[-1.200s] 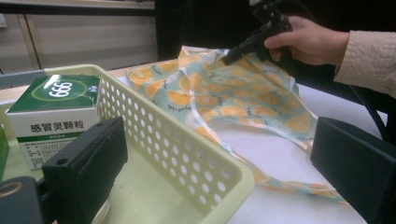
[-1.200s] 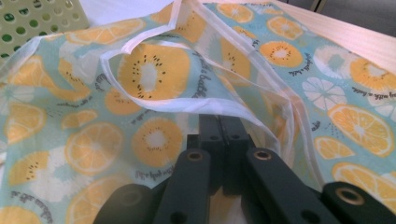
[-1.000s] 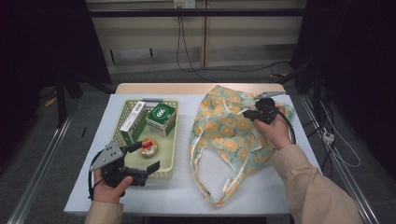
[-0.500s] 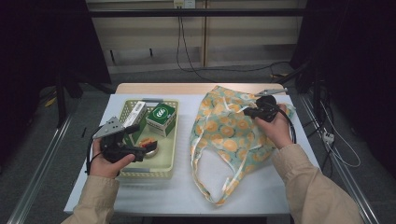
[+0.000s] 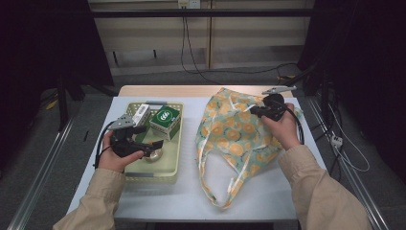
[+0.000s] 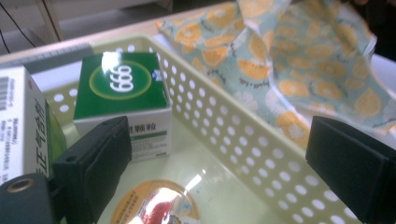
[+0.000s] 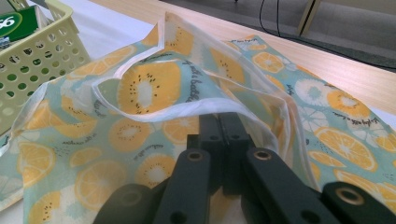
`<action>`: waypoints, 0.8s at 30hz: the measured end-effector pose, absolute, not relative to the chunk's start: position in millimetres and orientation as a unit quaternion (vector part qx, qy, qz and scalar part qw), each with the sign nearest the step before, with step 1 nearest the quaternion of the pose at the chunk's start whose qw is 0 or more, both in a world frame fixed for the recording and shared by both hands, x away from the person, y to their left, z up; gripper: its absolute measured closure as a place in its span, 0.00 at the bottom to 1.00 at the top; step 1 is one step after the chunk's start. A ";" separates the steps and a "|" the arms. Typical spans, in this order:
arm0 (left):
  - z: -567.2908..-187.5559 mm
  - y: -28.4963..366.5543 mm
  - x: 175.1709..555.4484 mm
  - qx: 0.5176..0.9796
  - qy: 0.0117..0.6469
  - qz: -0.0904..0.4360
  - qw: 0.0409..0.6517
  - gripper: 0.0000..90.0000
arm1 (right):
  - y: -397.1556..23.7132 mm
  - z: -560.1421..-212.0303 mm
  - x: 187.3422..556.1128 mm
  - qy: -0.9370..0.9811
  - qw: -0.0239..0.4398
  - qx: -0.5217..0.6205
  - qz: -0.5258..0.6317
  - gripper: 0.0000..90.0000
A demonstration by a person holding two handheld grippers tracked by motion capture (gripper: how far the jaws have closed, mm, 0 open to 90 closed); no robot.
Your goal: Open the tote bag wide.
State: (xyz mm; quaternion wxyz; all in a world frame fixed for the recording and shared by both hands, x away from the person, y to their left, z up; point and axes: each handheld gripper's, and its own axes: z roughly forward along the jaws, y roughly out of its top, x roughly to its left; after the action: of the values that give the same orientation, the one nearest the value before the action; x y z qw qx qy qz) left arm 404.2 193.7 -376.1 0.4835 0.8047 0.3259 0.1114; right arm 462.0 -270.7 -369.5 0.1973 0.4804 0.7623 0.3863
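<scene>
We are pinching the hemmed edge of the fruit-print bag (image 5: pixel 234 139), lying just beside the yellow basket (image 5: pixel 174 143), in our right gripper (image 7: pixel 219 122) with jaws tight together, while holding our left gripper (image 5: pixel 152 144) wide open and empty over that basket, above the foil-lidded cup (image 6: pixel 159 205) and near the green box (image 6: pixel 122 91).

Pale-yellow basket (image 5: pixel 173 158), green-and-white box (image 5: pixel 165 122), orange-slice-patterned teal bag (image 5: pixel 234 139).
</scene>
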 end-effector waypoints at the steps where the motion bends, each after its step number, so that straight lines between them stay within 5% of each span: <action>1: -377.2 193.9 405.7 0.810 0.323 0.109 0.476 0.07 | -270.4 -370.2 462.0 0.763 0.196 0.481 0.385 1.00; 24: -408.8 179.9 432.4 0.849 0.322 0.104 0.406 0.06 | -266.8 -374.1 457.7 0.773 0.190 0.472 0.380 1.00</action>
State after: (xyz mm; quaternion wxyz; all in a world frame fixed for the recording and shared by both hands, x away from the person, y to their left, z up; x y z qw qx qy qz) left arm 432.4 179.9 -408.8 0.4064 0.8489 0.3217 0.1035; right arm 457.7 -266.8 -374.1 0.1901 0.4719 0.7727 0.3796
